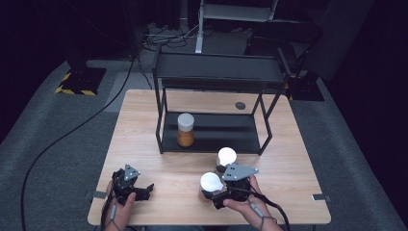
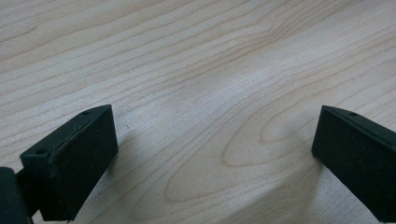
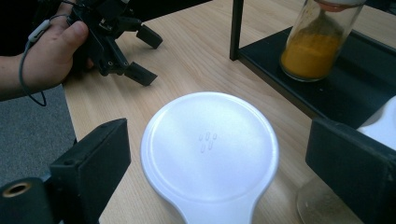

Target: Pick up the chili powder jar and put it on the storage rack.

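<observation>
While the left claw (image 1: 142, 190) rests wide, the right claw (image 3: 219, 172) straddles the white-lidded jar (image 3: 210, 149), unclamped.

White-lidded jar (image 3: 210, 154) between parted jaws

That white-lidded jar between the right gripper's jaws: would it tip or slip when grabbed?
The white-lidded jar stands upright on the table, taller than wide, so a sideways push might tip it. Its clear wall looks smooth, probably slippery and breakable. The right gripper straddles it, pads not yet touching.
</observation>
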